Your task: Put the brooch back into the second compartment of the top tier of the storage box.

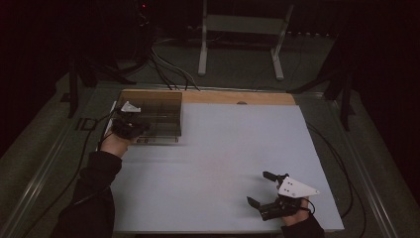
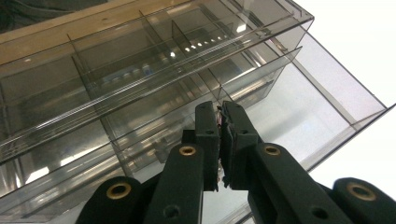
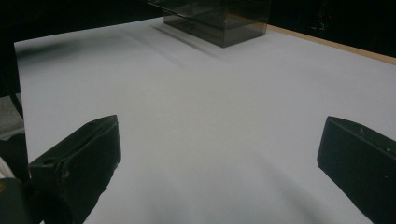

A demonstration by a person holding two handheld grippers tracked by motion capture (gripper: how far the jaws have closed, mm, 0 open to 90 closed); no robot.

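I have the left gripper (image 1: 130,120) up at the far left corner of the bench (image 1: 218,158), pressed in against the near left side of the smoked clear plastic drawer box (image 1: 157,115) that stands there, its back along the bare wooden strip (image 1: 237,97) at the bench's far edge. Through the left gripper view my left gripper (image 2: 219,122) has its jaws drawn almost fully together, with only a sliver of gap, pinching the thin front edge of a drawer wall on the box (image 2: 154,79); I can see the transparent dividers and one drawer (image 2: 322,107) standing out from the stack toward the white surface. My right gripper (image 1: 266,189) sits low by the near right corner of the bench, well apart from the box, resting in the hand (image 1: 297,212) with its jaws spread wide and nothing between them. In the right gripper view the right gripper (image 3: 219,158) frames bare white bench (image 3: 210,102), with the box (image 3: 219,18) far off at the opposite edge.
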